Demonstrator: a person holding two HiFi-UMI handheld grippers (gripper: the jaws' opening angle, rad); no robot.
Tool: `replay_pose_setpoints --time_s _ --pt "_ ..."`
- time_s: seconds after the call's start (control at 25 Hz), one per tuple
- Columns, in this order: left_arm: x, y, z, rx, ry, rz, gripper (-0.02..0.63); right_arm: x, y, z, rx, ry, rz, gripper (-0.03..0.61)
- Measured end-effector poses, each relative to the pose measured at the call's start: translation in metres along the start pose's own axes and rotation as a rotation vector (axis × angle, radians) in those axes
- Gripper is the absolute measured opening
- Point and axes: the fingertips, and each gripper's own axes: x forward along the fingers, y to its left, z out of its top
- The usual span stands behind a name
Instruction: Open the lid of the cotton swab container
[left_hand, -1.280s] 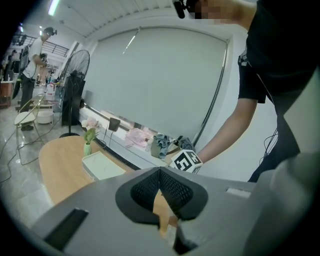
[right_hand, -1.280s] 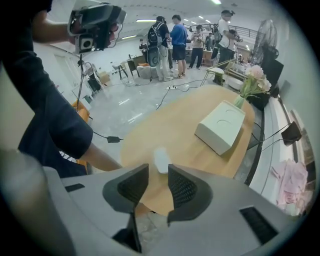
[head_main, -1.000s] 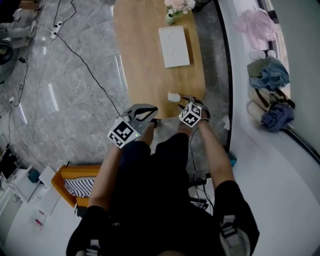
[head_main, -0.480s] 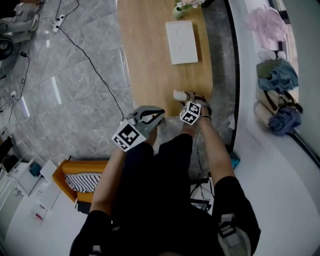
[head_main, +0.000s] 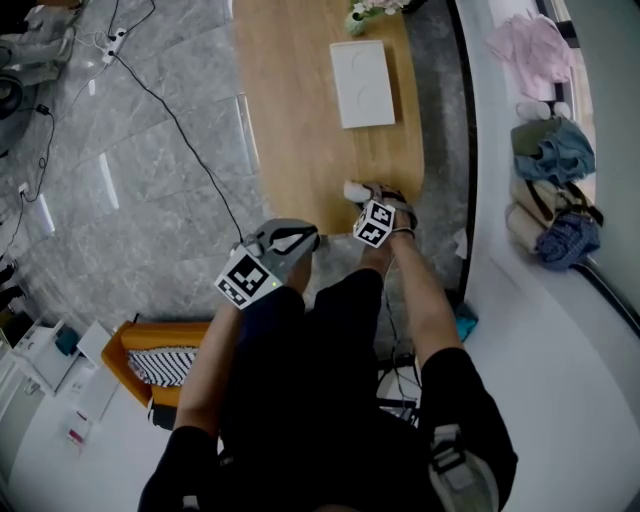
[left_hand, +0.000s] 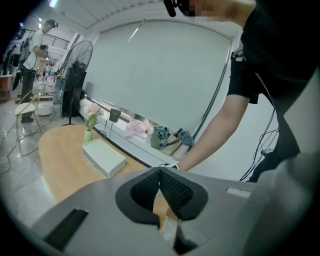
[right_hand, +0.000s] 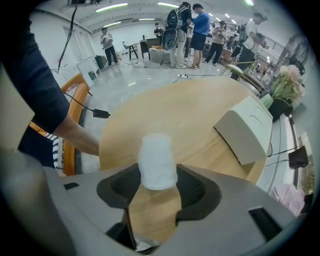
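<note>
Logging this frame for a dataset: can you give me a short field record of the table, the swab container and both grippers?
surface: wooden table
target: cotton swab container, white, upright near the table's near edge, lid looks on
right gripper: jaws closing, container between them, firm grip not evident
left gripper: shut, empty, held short of the table's edge
others: white box, flower vase farther along the table

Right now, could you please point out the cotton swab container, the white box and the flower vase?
Cotton swab container (right_hand: 157, 161): right gripper view, middle of its frosted side.
White box (head_main: 362, 83): head view, centre of its top.
Flower vase (left_hand: 88, 135): left gripper view, its green body.
</note>
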Motion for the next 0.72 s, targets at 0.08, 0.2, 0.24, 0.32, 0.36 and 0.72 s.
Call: replay_pose_setpoints --time_s 0.08,0.2,0.24,0.32,0.36,0.72 --pt "-0.003 0.000 0.002 0.001 -0.004 0.002 0.000 -0.004 0.001 0.002 0.006 0.000 0.009 0.213" --pt "-0.005 -0.004 0.006 0.005 -0.004 0.001 0.001 -0.012 0.001 0.003 0.008 0.003 0.025 0.210" --pt "-0.006 -0.006 0.007 0.005 -0.002 -0.001 0.001 -0.016 0.001 0.002 0.010 0.005 0.029 0.210" --pt "-0.010 -0.009 0.008 0.007 0.002 -0.002 0.002 -0.026 0.001 0.003 0.015 0.006 0.029 0.210" --pt "-0.013 -0.011 0.008 0.008 0.003 -0.001 0.001 -0.031 0.000 0.005 0.015 0.003 0.028 0.210" --pt "-0.035 -0.028 0.030 0.015 -0.020 0.037 0.000 -0.091 0.004 0.031 0.054 -0.060 0.044 0.209"
